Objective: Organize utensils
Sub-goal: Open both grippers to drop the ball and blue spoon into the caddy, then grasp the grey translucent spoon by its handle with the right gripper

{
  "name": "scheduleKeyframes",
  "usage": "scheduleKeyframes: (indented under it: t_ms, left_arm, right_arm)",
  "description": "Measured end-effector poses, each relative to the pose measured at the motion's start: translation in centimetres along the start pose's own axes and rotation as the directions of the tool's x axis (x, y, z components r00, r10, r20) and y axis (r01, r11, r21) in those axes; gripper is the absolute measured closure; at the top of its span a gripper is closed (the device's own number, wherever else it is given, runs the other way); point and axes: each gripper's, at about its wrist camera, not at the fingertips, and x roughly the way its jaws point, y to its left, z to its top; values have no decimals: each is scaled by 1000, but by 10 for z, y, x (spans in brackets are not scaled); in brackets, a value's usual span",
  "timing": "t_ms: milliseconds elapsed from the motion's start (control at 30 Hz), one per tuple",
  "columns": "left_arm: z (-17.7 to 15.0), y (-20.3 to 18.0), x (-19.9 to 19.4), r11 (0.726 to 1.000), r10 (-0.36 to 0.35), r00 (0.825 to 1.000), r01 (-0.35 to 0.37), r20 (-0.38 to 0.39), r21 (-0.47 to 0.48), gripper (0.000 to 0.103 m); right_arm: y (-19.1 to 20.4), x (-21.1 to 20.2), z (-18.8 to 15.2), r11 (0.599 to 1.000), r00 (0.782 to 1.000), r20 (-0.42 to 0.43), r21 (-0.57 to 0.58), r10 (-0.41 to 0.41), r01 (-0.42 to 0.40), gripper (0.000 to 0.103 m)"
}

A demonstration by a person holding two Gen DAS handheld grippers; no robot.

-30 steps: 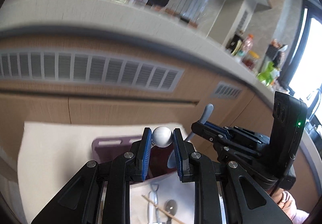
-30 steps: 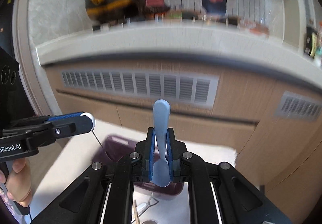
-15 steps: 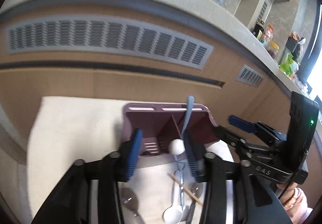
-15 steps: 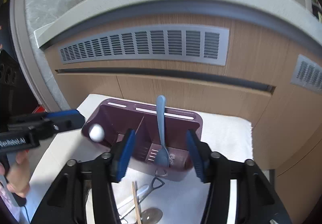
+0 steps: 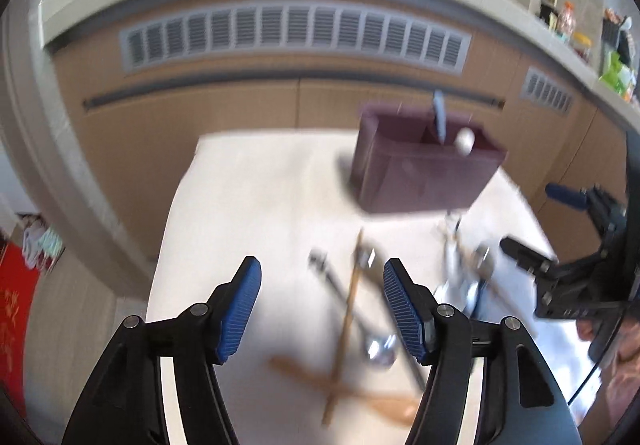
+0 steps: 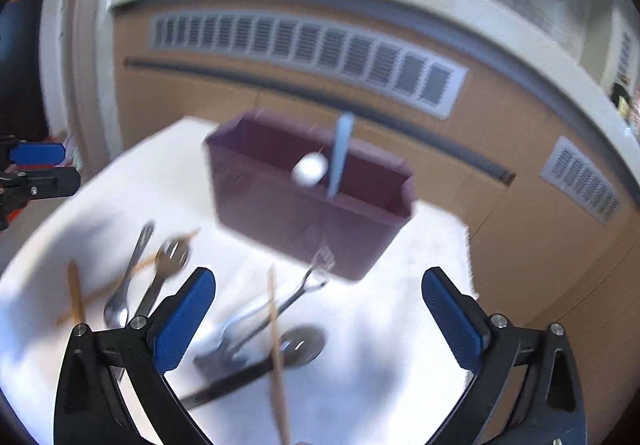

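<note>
Utensils lie scattered on the white cloth-covered table [image 6: 400,397] in front of the dark purple plastic caddy with an inner divider [image 6: 304,221], which stands at the far edge near the wooden cabinet front [image 5: 240,113].

Left gripper [image 5: 320,309]: jaws apart, having just been opening, with nothing between the pads. It hangs over a crossed pair of wooden chopsticks [image 5: 346,329] and a steel spoon [image 5: 378,345].

Right gripper [image 6: 318,319]: jaws spread as wide as they go, also just opened and empty. It hangs above a steel fork [image 6: 308,281], a slotted steel spoon [image 6: 298,347], a black-handled utensil [image 6: 228,381] and one wooden chopstick [image 6: 278,357].

Judgement: both tools are posed open and angled down at the loose pile, which suggests the next pick is being lined up.

Caddy contents: a pale blue plastic spoon [image 6: 340,153] stands upright, leaning on the divider, handle above the rim. Beside it a thin utensil topped by a white ball [image 6: 310,170] stands in the same container; which compartment each occupies cannot be told through the blur. The remaining space appears unfilled, so most of the sorting remains.
</note>
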Motion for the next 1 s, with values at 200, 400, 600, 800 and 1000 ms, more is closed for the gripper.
scheduleKeyframes:
  t_ms: [200, 400, 600, 800, 1000]
  left_arm:
    - [-51, 8, 7, 998, 54, 995, -52, -83, 28, 39]
    - [-72, 27, 11, 996, 81, 987, -85, -136, -24, 39]
    - [-79, 32, 12, 997, 41, 985, -51, -166, -51, 38]
    - [-77, 27, 12, 999, 3, 982, -13, -187, -48, 38]
    - [-73, 15, 18, 994, -98, 969, 82, -226, -77, 38]
  right_arm:
    - [30, 15, -8, 996, 995, -44, 2, 92, -92, 1]
    - [70, 43, -6, 973, 967, -112, 41, 229, -225, 8]
    - [99, 84, 9, 984, 968, -177, 15, 179, -180, 40]
    - [97, 99, 13, 969, 943, -224, 58, 245, -239, 71]
    - [60, 73, -4, 974, 951, -212, 84, 226, -212, 72]
